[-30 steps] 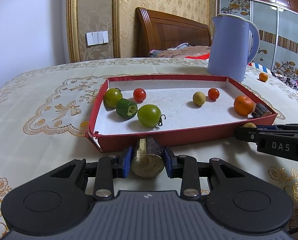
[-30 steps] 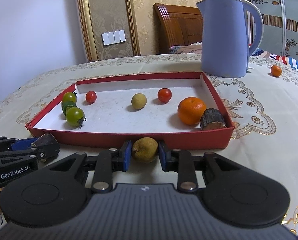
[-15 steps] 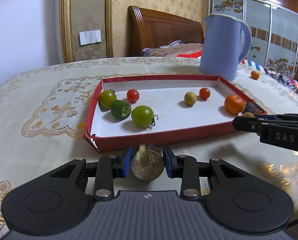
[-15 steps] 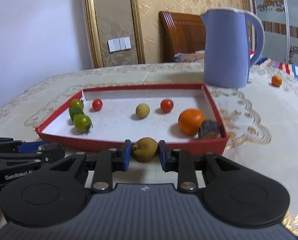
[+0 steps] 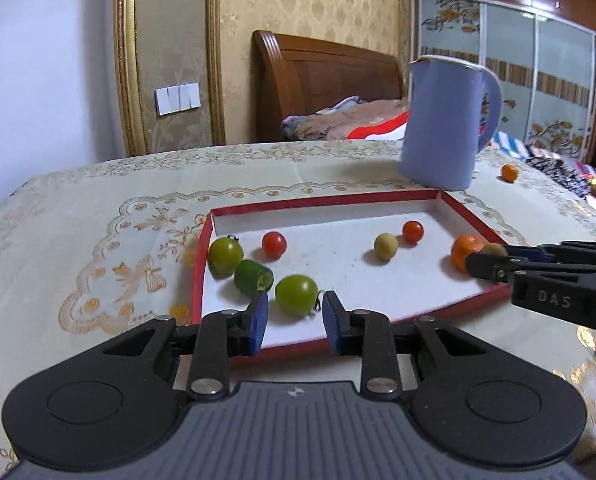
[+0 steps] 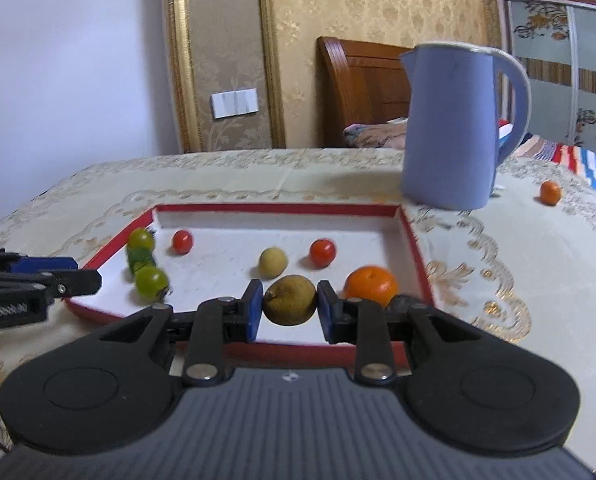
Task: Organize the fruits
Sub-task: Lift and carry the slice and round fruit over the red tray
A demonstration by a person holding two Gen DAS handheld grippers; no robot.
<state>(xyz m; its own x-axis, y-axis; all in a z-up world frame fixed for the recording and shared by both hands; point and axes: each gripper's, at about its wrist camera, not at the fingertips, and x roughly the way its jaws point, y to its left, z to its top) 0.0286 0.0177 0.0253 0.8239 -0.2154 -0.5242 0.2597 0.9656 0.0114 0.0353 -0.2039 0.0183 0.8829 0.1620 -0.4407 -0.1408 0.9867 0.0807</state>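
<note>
Gone from between the blue pads of the left gripper [image 5: 291, 317] since a second ago: the brown stub, with fingers now spread empty above the near wall of the shallow red cardboard tray [image 5: 473, 218]. Still pinched in the right gripper [image 6: 289, 305], a round yellow-brown fruit [image 6: 289, 299], now raised over the tray's near edge. Already inside the tray: green tomatoes [image 5: 296, 294], red cherry tomatoes [image 5: 274, 244], a pale yellow fruit [image 5: 385, 246], an orange mandarin [image 6: 371, 284]. Left outside, beyond the tray past the lilac plastic jug [image 6: 453, 128]: one small orange fruit [image 6: 550, 193].
</note>
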